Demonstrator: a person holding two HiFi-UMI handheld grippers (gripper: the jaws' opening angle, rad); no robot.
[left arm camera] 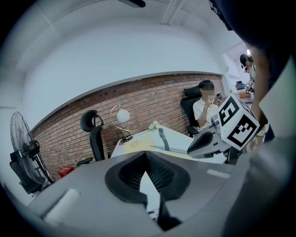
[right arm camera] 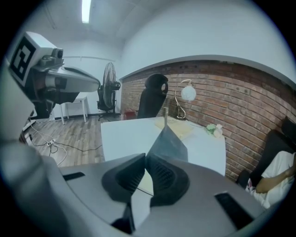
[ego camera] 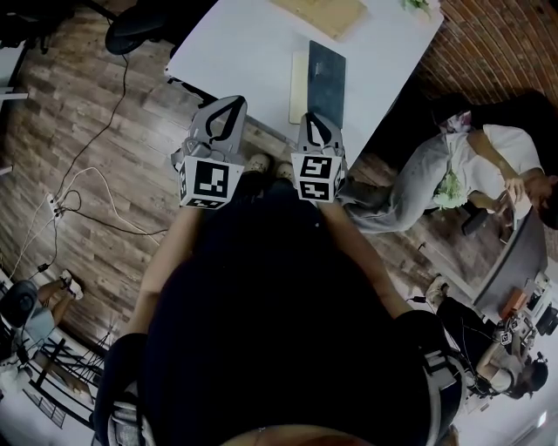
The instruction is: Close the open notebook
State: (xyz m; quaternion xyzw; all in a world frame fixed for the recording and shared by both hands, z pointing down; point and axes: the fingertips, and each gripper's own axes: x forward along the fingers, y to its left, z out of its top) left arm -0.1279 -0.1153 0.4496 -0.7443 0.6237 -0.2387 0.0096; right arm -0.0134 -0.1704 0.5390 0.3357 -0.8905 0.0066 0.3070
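Approach phase: notebook (ego camera: pixel 324 73) lies open on the white table (ego camera: pixel 244 43) ahead (dark cover tilted up), left gripper (ego camera: pixel 230 103) and right gripper (ego camera: pixel 315 119) both pressed together on nothing, so next comes reaching that cover.

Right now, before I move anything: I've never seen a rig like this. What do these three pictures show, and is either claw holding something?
There is no robot arm here. A person holds a two-jaw gripper in each hand. The head view looks steeply down from a camera on the person's head. The other two views come from a camera riding on each gripper, looking along its jaws. The left gripper and the right gripper both have their jaws together at the tips with nothing between them, and both are in the air short of the white table. On the table is the open notebook, not yet closed, and a tan pad lies farther back. A seated person is off to the right.
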